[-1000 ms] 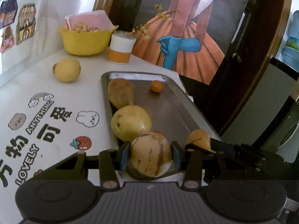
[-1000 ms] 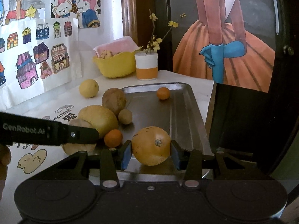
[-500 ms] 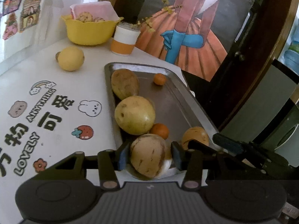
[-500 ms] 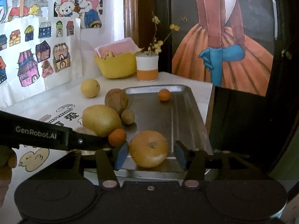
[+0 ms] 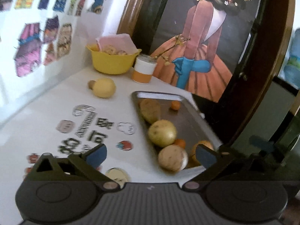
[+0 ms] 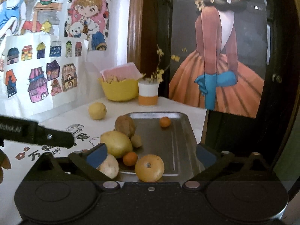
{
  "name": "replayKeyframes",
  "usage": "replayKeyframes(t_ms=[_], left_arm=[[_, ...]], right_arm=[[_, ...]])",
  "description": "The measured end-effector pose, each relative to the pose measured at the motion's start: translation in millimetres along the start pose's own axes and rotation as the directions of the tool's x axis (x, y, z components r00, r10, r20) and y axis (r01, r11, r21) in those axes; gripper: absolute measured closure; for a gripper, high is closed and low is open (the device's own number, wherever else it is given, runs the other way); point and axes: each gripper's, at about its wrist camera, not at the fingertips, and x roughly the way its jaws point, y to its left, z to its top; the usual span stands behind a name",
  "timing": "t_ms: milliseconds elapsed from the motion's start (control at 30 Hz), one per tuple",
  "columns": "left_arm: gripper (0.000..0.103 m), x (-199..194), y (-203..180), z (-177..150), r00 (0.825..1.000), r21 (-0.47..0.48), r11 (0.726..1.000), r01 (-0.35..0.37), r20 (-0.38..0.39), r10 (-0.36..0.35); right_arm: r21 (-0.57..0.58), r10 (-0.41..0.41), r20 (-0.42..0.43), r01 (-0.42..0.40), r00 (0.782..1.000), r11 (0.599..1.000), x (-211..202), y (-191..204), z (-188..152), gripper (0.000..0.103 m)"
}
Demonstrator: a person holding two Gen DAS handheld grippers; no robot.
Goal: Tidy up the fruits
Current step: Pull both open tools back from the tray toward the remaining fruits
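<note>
Both grippers have released their fruit and drawn back since the earlier frames.

Left gripper (image 5: pixel 150 154) fingers stand wide open, empty; the speckled fruit (image 5: pixel 172 160) lies just ahead of them in the tray (image 5: pixel 189 131). Right gripper (image 6: pixel 151 154) fingers likewise open, the orange-brown fruit (image 6: pixel 149 170) resting between them on the tray. One yellow fruit (image 6: pixel 97 110) remains on the bench (image 5: pixel 46 108), well beyond; task judged nearly complete.

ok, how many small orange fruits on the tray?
2. One small orange fruit lies alone at the far end of the tray; the other sits near the front among bigger fruit. More may be hidden.
</note>
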Motion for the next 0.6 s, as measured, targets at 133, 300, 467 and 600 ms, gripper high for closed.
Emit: replayKeyframes(t_ms=[133, 300, 467, 600], left_arm=[[0.001, -22, 13, -9, 0.999, 0.028, 0.999, -0.036, 0.000, 0.036], [0.001, -39, 33, -23, 0.992, 0.051, 0.995, -0.083, -0.090, 0.088], [0.001, -55, 57, -35, 0.977, 0.065, 0.991, -0.115, -0.173, 0.125], [0.001, -73, 75, -35, 0.972, 0.063, 0.989, -0.132, -0.188, 0.142]], right_arm=[[0.007, 0.023, -0.056, -0.023, 0.998, 1.000, -14, 10, -1, 0.001], [-0.002, 0.049, -0.162, -0.050, 0.986, 0.999, -32, 25, -12, 0.001], [0.035, 0.120, -0.246, -0.115, 0.962, 0.993, -47, 42, -22, 0.001], [0.105, 0.201, -0.289, -0.178, 0.936, 0.978, -47, 65, -24, 0.001]])
